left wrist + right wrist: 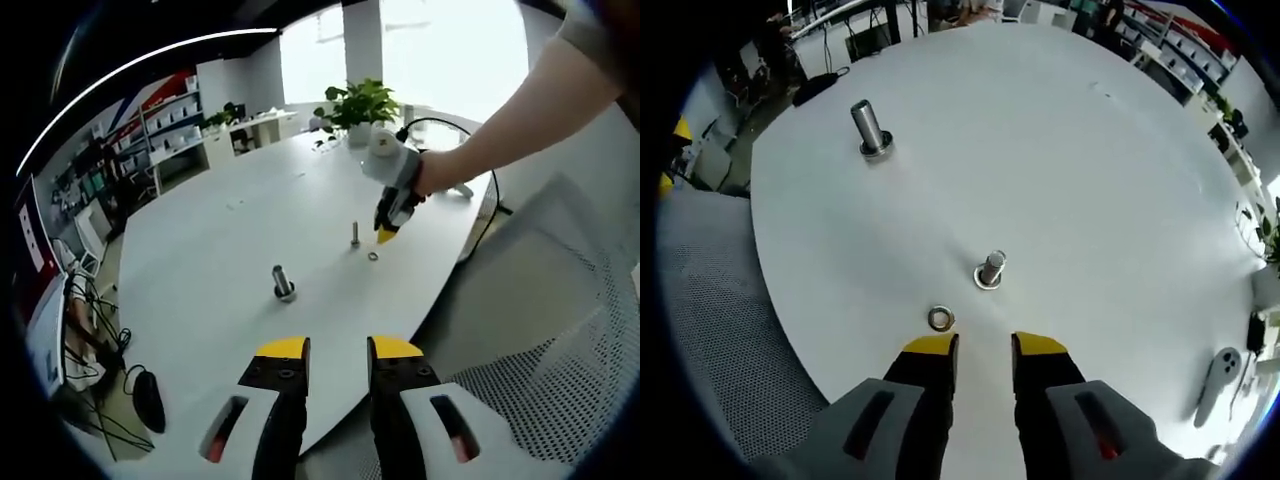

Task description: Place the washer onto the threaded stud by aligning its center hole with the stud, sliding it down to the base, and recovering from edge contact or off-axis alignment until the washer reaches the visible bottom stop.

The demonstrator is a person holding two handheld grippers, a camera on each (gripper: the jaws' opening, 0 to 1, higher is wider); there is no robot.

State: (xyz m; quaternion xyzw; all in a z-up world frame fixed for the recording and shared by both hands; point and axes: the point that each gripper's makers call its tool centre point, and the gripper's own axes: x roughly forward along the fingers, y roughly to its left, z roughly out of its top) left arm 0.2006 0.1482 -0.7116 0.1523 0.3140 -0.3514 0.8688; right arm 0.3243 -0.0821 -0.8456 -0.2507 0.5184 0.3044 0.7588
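Parted, empty jaws of the right gripper [985,345] are seen just short of the washer [940,319], which lies flat on the white table [1120,200], off the left jaw tip. Just beyond stands the threaded stud [990,268], with a larger bolt [870,128] well apart. Left gripper [338,348] is likewise held open, empty.

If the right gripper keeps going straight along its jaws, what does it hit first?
Probably bare table. The right gripper is open, its line passing between the washer and the small stud, though the stud sits close to that line and depth is unclear.
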